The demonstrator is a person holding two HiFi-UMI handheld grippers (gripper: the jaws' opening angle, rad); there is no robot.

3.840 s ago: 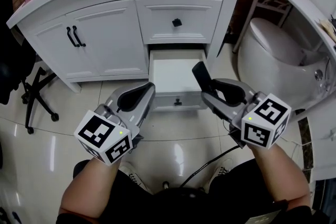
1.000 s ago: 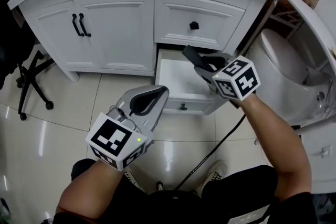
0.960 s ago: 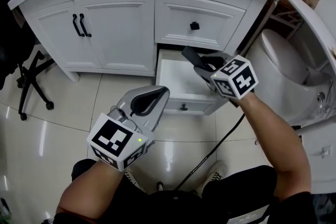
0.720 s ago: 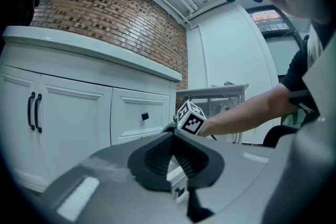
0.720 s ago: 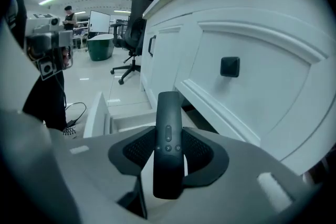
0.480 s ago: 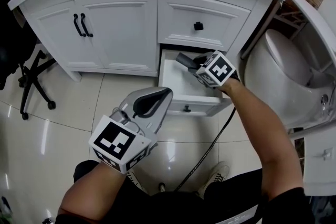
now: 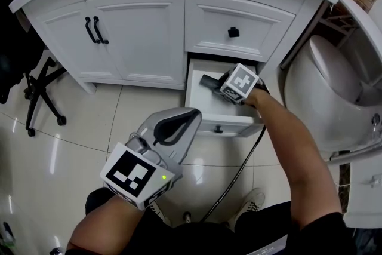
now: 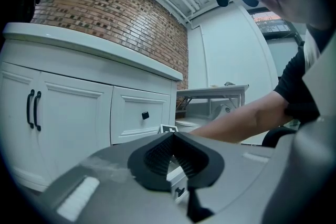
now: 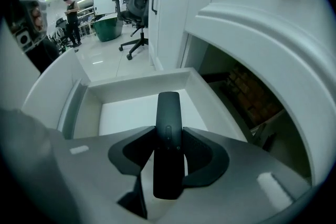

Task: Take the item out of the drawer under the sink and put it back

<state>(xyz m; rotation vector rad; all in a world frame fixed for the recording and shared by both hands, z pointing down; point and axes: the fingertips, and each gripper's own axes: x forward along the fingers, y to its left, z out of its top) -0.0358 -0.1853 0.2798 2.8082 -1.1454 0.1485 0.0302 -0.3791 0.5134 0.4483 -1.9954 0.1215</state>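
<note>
The lower drawer (image 7: 197, 110) of the white vanity stands pulled open, its inside bare and white (image 9: 131, 107). My right gripper (image 7: 218, 83) hangs over the drawer's back part, shut on a slim black remote control (image 9: 168, 134) whose tip (image 7: 206, 79) sticks out towards the left. In the right gripper view the remote points into the drawer, a little above its floor. My left gripper (image 7: 176, 122) is held back in front of the drawer, over the floor tiles, shut with nothing between its jaws (image 8: 176, 157).
The upper drawer (image 7: 236, 24) with a black knob is shut above the open one. Double doors (image 7: 107, 39) with black handles stand to the left. A white toilet (image 7: 334, 92) is at the right, an office chair base (image 7: 36, 92) at the far left.
My right gripper has carried the remote forward and down from above the drawer front to over the drawer's inside. The left gripper has shifted slightly right, still shut.
</note>
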